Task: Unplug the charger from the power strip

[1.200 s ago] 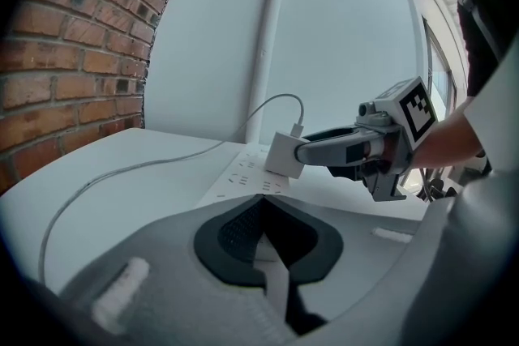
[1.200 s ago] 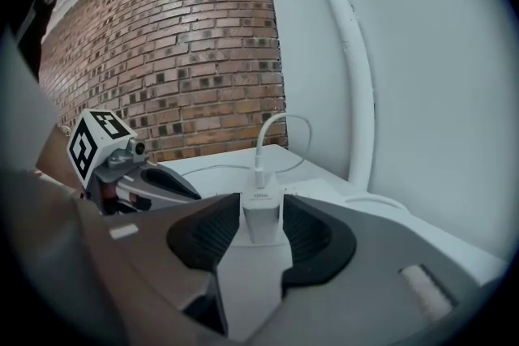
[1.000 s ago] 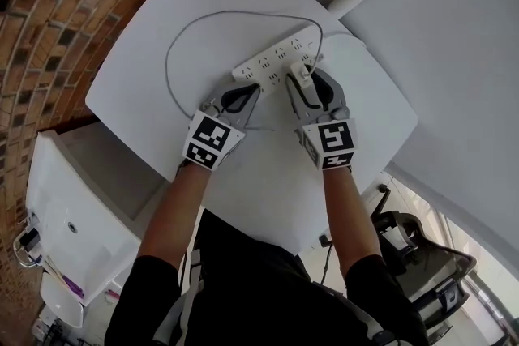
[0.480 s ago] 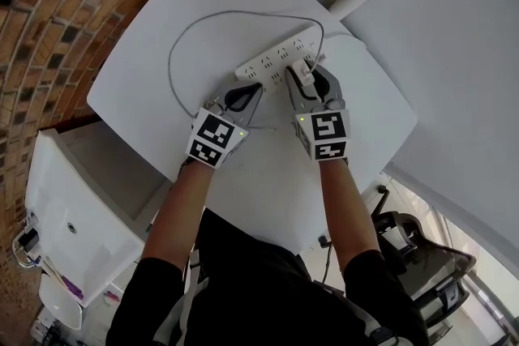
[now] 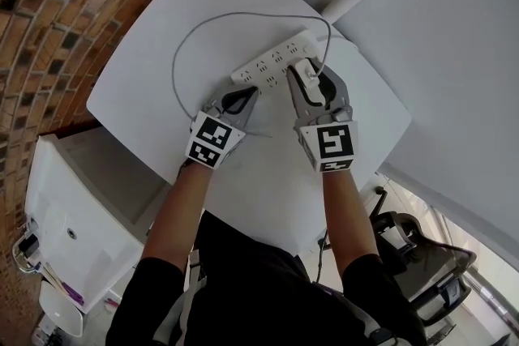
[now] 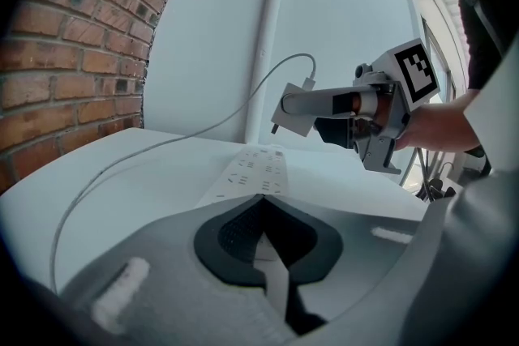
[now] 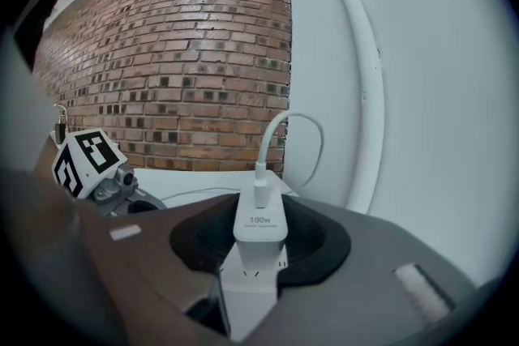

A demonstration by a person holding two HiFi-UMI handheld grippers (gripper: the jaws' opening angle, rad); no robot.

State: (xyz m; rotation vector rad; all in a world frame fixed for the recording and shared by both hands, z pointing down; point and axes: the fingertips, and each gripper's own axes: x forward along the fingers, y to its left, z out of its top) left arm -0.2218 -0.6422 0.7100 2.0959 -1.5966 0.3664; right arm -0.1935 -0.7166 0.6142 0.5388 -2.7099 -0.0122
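The left gripper (image 6: 261,200) has its jaws pressed together, tips at the near end of the power strip (image 6: 251,173), which lies flat on the white desk (image 5: 162,69). Just beyond, the jaws of the right gripper (image 5: 308,83) have just been closing. They clamp the white charger (image 7: 259,224) and hold it above the strip, prongs clear of the sockets. Its cable (image 6: 268,81) arcs over the far desk.

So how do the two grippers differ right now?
The right gripper, whose jaws have just been closing, is shut on the white charger; the left gripper has its jaws together on nothing. The right gripper hangs above the power strip, charger prongs clear of the sockets; the left gripper's tips sit low at the strip's near end. Both point toward the strip.
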